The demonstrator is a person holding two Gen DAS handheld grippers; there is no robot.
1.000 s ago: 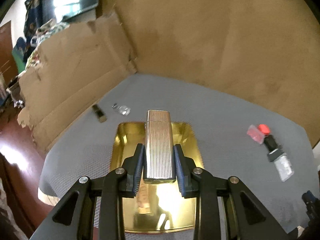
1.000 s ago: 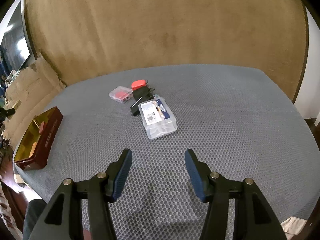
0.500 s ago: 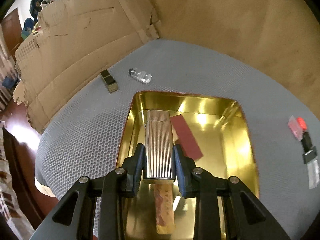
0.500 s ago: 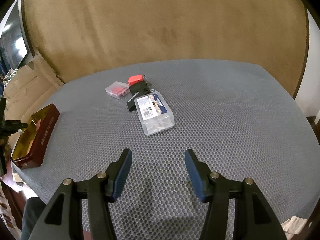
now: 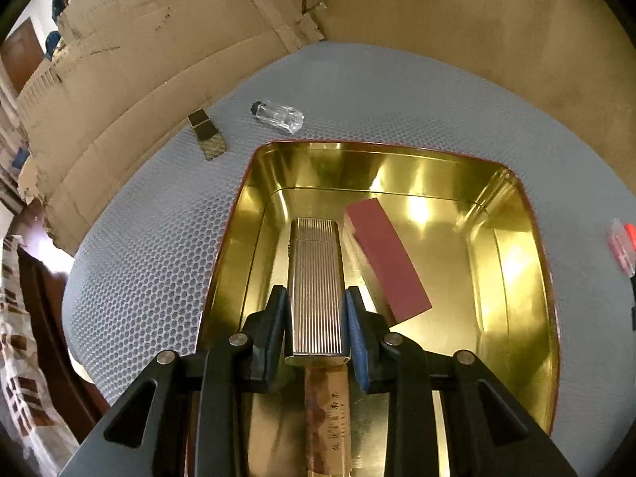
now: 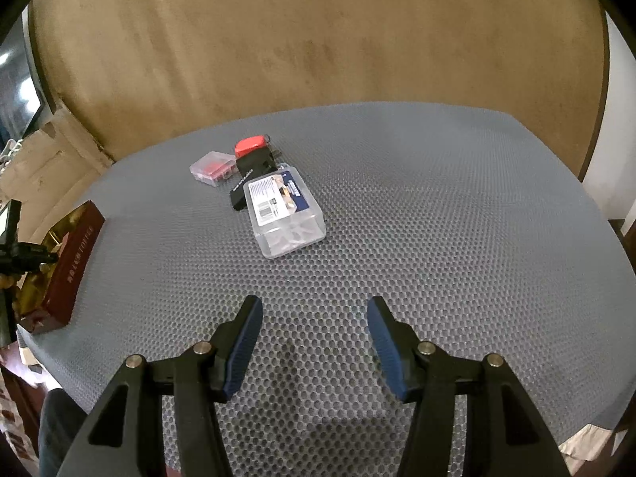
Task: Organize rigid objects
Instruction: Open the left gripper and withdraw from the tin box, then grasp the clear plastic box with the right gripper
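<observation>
My left gripper [image 5: 315,292] is shut on a ribbed silver lighter [image 5: 316,254] and holds it low inside the open gold tin [image 5: 397,150]. A dull red box [image 5: 385,262] lies in the tin just right of the lighter. Under it lies a brown printed stick-shaped item [image 5: 328,417]. My right gripper [image 6: 314,330] hangs open over bare grey mat [image 6: 457,206], nothing between its fingers. Ahead of it sit a clear labelled plastic box [image 6: 284,214], a black item [image 6: 250,183], a red item [image 6: 250,145] and a small clear case [image 6: 211,167].
Beyond the tin on the mat lie a small clear bottle [image 5: 278,116] and a dark gold-trimmed block [image 5: 206,135]. Torn cardboard [image 5: 139,59] stands at the left, a brown padded wall [image 5: 477,20] behind. The right wrist view shows the tin's dark red side [image 6: 71,262] at the table's left edge.
My left gripper has sunk and tipped downward, carrying the lighter from above the tin to down inside it. The right gripper has hardly moved and stays open.
</observation>
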